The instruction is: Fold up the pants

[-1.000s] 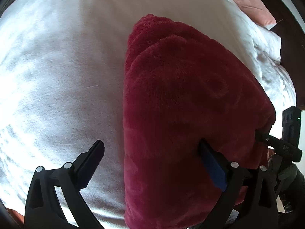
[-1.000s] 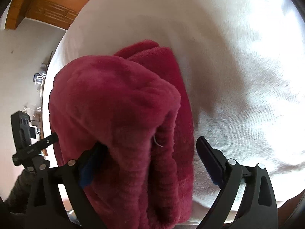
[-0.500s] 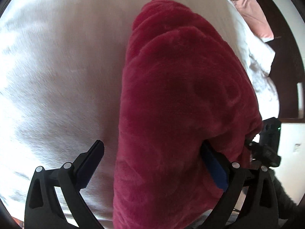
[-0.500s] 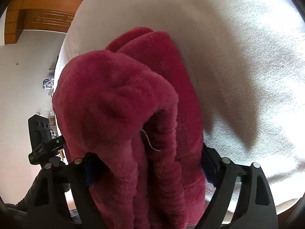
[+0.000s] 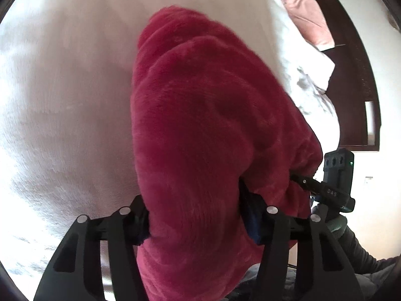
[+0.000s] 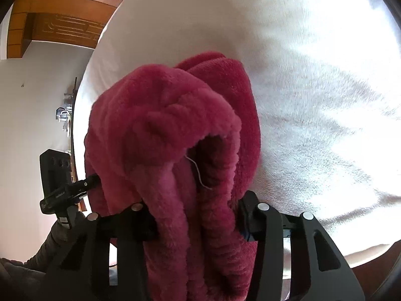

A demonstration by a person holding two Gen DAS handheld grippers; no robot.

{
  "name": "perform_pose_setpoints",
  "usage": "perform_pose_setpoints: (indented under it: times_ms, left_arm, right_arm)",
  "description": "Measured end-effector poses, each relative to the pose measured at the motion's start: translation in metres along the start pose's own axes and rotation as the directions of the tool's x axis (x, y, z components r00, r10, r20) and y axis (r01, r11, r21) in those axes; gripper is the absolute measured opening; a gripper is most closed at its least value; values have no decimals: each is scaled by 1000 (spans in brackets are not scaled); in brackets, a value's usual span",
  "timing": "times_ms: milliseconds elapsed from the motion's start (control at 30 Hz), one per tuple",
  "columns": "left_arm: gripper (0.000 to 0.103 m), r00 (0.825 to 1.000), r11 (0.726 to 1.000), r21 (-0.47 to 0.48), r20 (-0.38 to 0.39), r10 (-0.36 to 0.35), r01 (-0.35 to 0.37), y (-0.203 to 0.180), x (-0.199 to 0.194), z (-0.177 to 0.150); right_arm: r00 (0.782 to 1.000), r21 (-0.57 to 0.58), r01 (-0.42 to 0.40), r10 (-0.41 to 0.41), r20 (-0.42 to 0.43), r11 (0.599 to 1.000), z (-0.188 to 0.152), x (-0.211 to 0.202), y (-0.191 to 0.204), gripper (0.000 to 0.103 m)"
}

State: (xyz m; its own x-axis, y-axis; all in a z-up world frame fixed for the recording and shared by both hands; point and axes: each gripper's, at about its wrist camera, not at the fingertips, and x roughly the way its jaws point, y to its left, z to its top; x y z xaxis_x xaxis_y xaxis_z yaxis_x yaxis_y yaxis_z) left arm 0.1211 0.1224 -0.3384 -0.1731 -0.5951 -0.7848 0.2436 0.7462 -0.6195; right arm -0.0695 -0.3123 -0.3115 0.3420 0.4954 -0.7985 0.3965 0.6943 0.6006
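The dark red fleece pants are folded into a thick bundle, lifted off the white bed sheet at the near end. My left gripper is shut on the near left part of the bundle, its jaws pressed into the fleece. My right gripper is shut on the near right part, where folded layers and a loose white thread show. The far end of the pants still rests on the sheet. Each gripper shows at the edge of the other's view.
The white sheet covers the bed all around. A pink pillow and a rumpled white duvet lie at the far right by a dark headboard. A wooden cabinet stands beyond the bed's left edge.
Both grippers have closed onto the near end of the pants and raised it. The bundle has bunched up and hangs between the jaws.
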Motion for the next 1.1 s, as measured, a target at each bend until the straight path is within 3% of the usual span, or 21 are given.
perform_pose_setpoints:
  times_ms: [233,567,833,1100]
  left_arm:
    - [55,998,998,53,63,-26,23,-28,-24,27]
    - [55,975,996,84,221,-7,-12,-70,-26,130]
    - [56,957,993,79,284,65,-91,-93,-11,205]
    - [57,945,986,35,294,145,-162,-84,16,247]
  right_arm:
    - [996,-29,-16,19,91,999,18,-28,31,45]
    - [975,-122,-12,39,220,992,125,-55,68,45]
    - [972,-182,-9,52,229,983,209,-51,79,45]
    - [980,-199,22,18,198,980,245,-17,83,45]
